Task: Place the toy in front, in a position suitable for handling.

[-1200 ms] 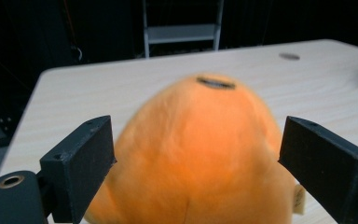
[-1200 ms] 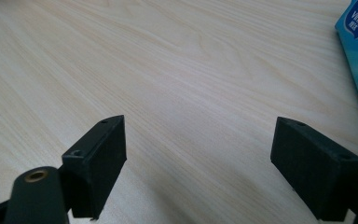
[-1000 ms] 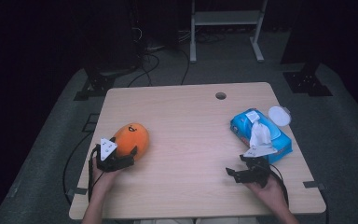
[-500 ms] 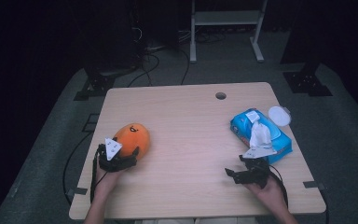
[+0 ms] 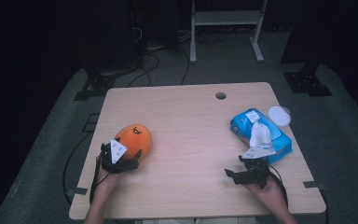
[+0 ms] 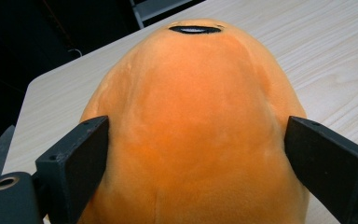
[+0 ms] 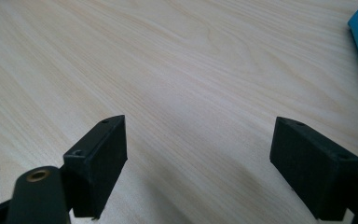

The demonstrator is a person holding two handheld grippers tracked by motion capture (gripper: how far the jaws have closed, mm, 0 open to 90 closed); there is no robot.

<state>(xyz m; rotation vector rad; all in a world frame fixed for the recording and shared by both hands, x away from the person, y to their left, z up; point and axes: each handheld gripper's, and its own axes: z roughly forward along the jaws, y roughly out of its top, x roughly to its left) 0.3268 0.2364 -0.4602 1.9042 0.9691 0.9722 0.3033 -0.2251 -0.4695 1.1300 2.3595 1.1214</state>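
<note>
The blue wipes pack [image 5: 261, 134] at right of the high view carries white lettering too small to read. The orange plush toy [image 5: 135, 138] lies at lower left of the table [image 5: 186, 116], its long axis running away from the left gripper [image 5: 119, 157] – mouth end toward the upper right. That gripper's jaws straddle it, wide apart, flanks just beside them. The right gripper [image 5: 242, 173], jaws apart on nothing, sits at lower right – bare wood between them

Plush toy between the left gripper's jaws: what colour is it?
Orange, with a small black mouth mark; the plush toy shows best in the left gripper view.
</note>
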